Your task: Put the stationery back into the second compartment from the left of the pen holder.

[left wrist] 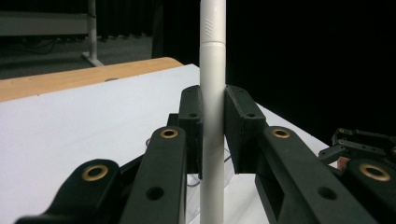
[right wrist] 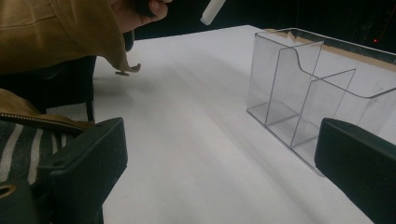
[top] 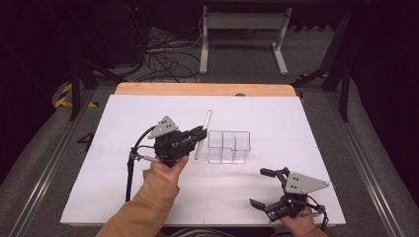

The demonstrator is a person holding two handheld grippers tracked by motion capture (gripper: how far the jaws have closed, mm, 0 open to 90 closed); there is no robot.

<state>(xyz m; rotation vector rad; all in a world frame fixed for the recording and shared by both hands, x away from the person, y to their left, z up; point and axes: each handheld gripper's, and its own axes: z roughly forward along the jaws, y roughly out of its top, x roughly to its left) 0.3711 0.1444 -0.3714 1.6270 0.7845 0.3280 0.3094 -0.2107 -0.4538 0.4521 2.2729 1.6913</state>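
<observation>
Upright, white tube (left wrist: 212,116) crosses the left gripper's (top: 200,134) jaws.

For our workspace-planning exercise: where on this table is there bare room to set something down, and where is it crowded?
Free: the white table left of the left gripper, the strip right of the clear organizer, and the near middle between the sleeve and the right gripper. Crowded: the centre, where the left gripper holds the white tube beside the organizer.

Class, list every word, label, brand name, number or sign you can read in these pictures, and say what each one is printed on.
None: no readable text anywhere.
White pen: no print visible.
Clear organiser: unmarked.
Left gripper and right gripper: no lettering visible.
Striped tape on the floor: a pattern, not words.
</observation>
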